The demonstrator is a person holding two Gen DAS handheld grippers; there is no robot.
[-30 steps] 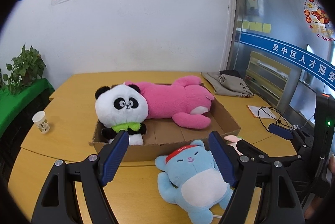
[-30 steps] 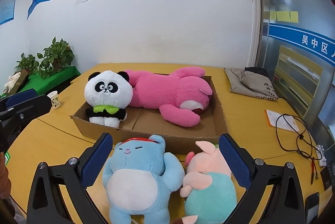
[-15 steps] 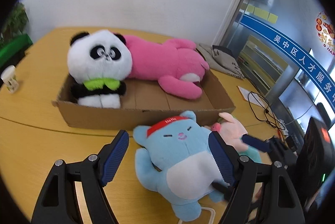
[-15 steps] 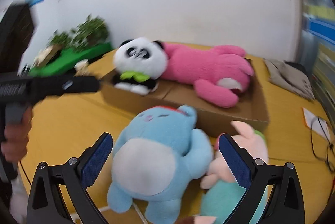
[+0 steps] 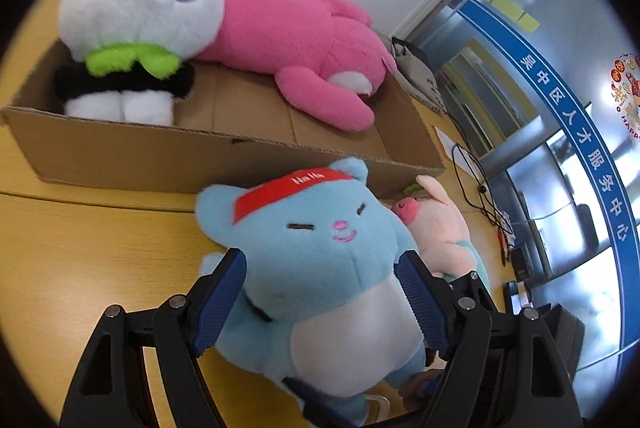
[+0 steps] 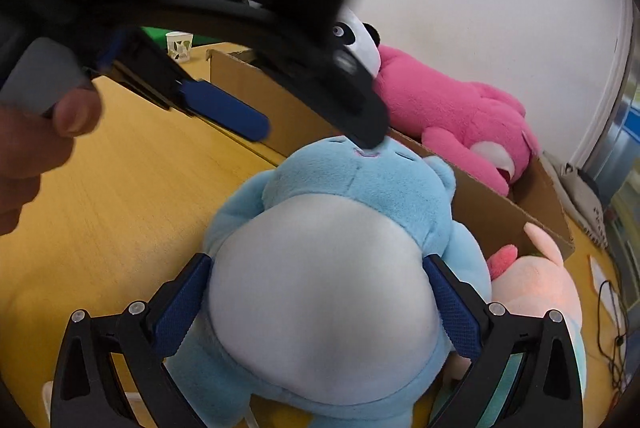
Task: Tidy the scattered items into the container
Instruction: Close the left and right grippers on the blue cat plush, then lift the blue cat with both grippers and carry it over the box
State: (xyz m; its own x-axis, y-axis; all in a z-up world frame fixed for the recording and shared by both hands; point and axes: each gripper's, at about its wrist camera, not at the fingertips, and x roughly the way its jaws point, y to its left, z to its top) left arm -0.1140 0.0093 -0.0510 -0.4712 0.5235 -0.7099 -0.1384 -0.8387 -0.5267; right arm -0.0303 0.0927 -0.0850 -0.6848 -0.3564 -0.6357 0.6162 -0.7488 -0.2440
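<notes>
Now, at the far left of the right wrist view, a paper cup (image 6: 179, 45) stands on the yellow desk (image 6: 132, 196), beyond the person's hand (image 6: 32, 152) that holds the left hand-held gripper (image 6: 304, 132). This hand-held gripper comes in from the upper left, and one of its dark fingers lies over the face of the blue plush toy (image 6: 332, 268). In the left wrist view the left hand-held gripper (image 5: 320, 302) is spread wide, with its blue pads on both sides of the blue plush toy (image 5: 320, 268) at the level of its neck and shoulders; I cannot tell if the pads press it or only stand close. The toy lies on its back on the desk (image 5: 100, 260), just in front of the cardboard box (image 5: 160, 156), and wears a red headband. The right hand-held gripper (image 6: 318, 304) is also spread wide around the white belly of the same toy, the pads near its sides. Inside the box, the panda plush (image 5: 140, 4) sits at the left end, and the pink plush (image 5: 304, 44) lies beside it, stretched toward the right end. To the right of the blue toy, a pink and teal plush (image 5: 440, 228) lies on the desk, touching it. Further right, a black cable (image 5: 480, 188) rests on the desk.
</notes>
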